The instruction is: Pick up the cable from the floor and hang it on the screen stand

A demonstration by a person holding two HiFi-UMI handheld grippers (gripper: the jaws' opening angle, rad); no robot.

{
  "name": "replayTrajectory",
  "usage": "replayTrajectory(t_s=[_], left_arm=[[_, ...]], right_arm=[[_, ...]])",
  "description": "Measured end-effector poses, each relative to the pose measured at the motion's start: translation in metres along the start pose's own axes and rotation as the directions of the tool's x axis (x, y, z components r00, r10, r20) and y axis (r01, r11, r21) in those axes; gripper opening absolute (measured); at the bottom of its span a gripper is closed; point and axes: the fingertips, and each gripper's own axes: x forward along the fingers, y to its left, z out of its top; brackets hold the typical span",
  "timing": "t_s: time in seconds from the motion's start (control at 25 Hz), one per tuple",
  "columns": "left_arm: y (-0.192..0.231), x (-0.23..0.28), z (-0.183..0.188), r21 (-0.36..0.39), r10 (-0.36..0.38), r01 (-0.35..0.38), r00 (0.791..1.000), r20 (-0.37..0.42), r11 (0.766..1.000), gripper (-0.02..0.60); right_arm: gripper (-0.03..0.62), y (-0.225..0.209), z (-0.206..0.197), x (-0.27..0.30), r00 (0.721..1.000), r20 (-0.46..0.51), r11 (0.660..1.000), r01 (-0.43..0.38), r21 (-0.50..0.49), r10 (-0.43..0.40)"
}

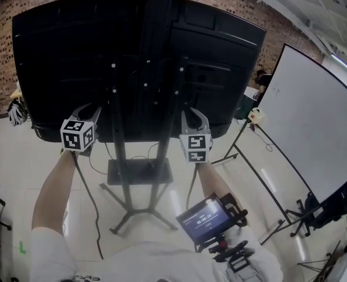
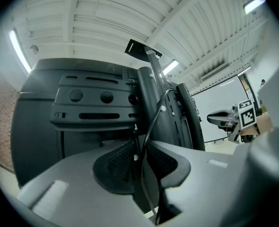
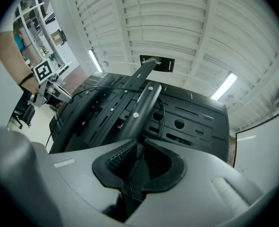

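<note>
**Both grippers slack around the cable behind the screen stand**

The left gripper and right gripper flank the screen stand upright, each with its jaws parted and pads not pinching. The thin black cable runs almost upright through the left gap. Ahead, it climbs to the stand's bracket and crosses toward the right gripper, whose gap it also threads.

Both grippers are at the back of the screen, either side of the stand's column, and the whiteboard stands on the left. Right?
No: the whiteboard stands on the right, as the head view shows. The left gripper and right gripper are at the back of the screen, either side of the stand's column.
</note>
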Motion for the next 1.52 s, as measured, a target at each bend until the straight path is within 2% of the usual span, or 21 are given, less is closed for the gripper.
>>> replayTrajectory(t_s=[0.24, 0.4, 0.72, 0.96, 1.16, 1.24, 1.4, 1.52], left_arm=[[-0.019, -0.001, -0.022, -0.008, -0.077, 0.077, 0.997, -0.002, 0.997, 0.108], [-0.03, 0.002, -0.036, -0.017, -0.101, 0.101, 0.995, -0.008, 0.995, 0.114], [-0.053, 0.001, -0.077, 0.011, -0.158, 0.159, 0.984, -0.08, 0.987, 0.118], [-0.049, -0.006, -0.097, 0.015, -0.122, 0.124, 0.987, -0.101, 0.992, 0.115], [-0.045, -0.017, -0.098, 0.124, -0.048, 0.054, 0.997, -0.055, 0.991, 0.084], [-0.045, -0.023, -0.096, 0.143, -0.026, 0.03, 0.999, -0.027, 0.989, 0.07], [-0.042, -0.036, -0.094, 0.117, 0.041, -0.044, 0.999, 0.027, 0.992, 0.012], [-0.047, -0.041, -0.096, 0.104, 0.057, -0.06, 0.998, 0.035, 0.993, 0.003]], right_arm=[[0.063, 0.002, -0.004, -0.002, 1.0, -0.017, 1.0, 0.007, -0.001, -0.007], [0.062, 0.006, -0.009, -0.001, 0.999, -0.034, 1.0, 0.003, 0.015, -0.003], [0.061, 0.015, -0.022, -0.001, 0.997, -0.077, 0.999, 0.0, 0.042, 0.003], [0.061, 0.019, -0.03, -0.002, 0.995, -0.096, 0.998, -0.003, 0.069, 0.009], [0.055, 0.031, -0.038, -0.009, 0.993, -0.116, 0.995, -0.024, 0.098, 0.036], [0.054, 0.038, -0.04, -0.016, 0.991, -0.126, 0.995, -0.03, 0.1, 0.043], [0.049, 0.051, -0.047, -0.032, 0.987, -0.152, 0.992, -0.038, 0.117, 0.056], [0.043, 0.059, -0.053, -0.044, 0.985, -0.164, 0.988, -0.038, 0.148, 0.063]])
